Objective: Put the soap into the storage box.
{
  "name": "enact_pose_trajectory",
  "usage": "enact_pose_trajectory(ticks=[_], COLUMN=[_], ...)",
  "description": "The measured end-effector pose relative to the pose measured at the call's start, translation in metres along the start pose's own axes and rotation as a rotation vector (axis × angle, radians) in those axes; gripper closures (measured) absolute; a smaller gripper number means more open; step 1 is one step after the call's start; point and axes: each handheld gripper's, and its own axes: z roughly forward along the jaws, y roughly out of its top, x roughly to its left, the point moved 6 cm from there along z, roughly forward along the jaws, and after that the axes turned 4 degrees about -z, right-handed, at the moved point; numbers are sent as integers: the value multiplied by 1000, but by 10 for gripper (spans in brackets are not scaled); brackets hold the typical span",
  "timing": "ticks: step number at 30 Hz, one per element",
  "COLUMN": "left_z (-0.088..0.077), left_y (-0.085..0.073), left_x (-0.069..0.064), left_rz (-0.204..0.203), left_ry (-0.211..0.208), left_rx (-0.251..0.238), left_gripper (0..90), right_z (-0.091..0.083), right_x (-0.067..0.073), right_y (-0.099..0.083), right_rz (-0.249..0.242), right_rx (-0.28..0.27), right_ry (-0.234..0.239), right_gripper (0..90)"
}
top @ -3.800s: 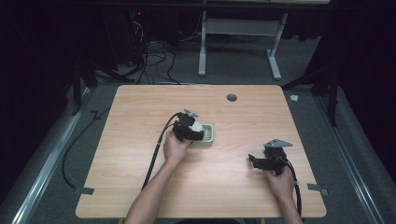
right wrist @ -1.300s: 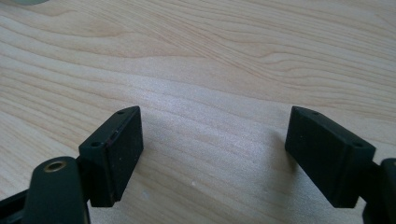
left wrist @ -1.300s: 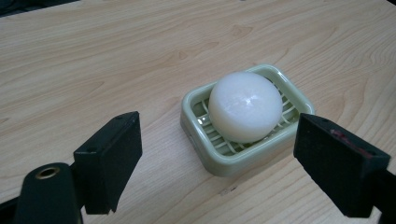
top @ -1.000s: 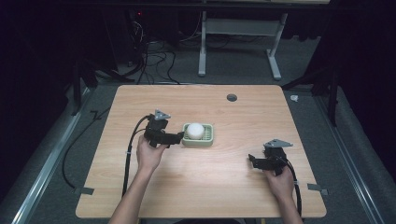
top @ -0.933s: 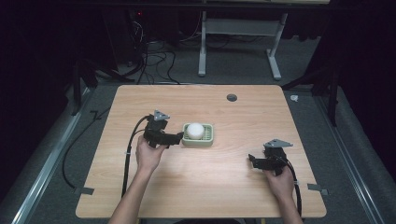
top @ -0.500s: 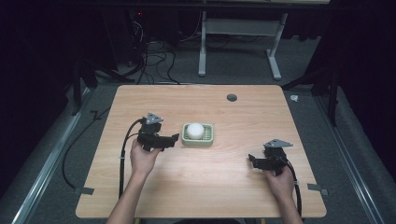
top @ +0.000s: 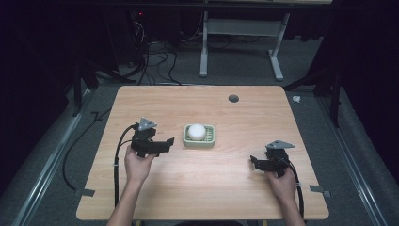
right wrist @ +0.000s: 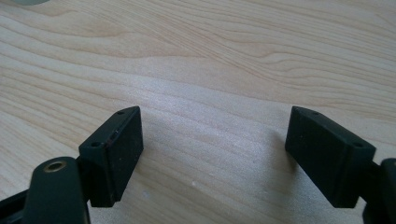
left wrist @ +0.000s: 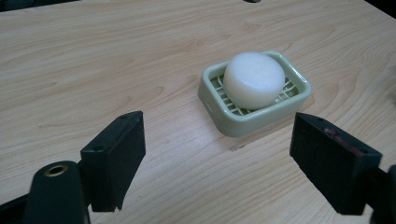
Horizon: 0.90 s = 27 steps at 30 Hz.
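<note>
the left hand-held gripper (top: pixel 162 142) is held with its jaws spread wide and nothing between them, toward the left edge of the table (top: pixel 141 202). just beyond its jaws a pale green soap dish (left wrist: pixel 254 116) is seen near the middle of the table, apart from them, and a round white soap bar (left wrist: pixel 253 79) is seated in it. the right hand-held gripper (top: pixel 256 162) is likewise held wide open and empty over bare wood near the right edge, well apart from the dish.

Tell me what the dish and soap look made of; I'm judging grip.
Dish: likely moulded plastic, pale green with a slight sheen and a slotted grid floor. Soap: a white, matte, waxy-looking round bar with softened edges, probably ordinary bar soap.
</note>
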Motion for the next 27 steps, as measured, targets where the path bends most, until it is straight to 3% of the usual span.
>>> enact_pose_trajectory(ticks=[27], left_z=[-32], left_y=[-22], left_x=[11], left_rz=[-36], left_ry=[38], left_rx=[-42], left_gripper=[203], right_z=[0], right_x=[0], right_y=[0], right_rz=[0], right_rx=[0], right_ry=[0], right_gripper=[199])
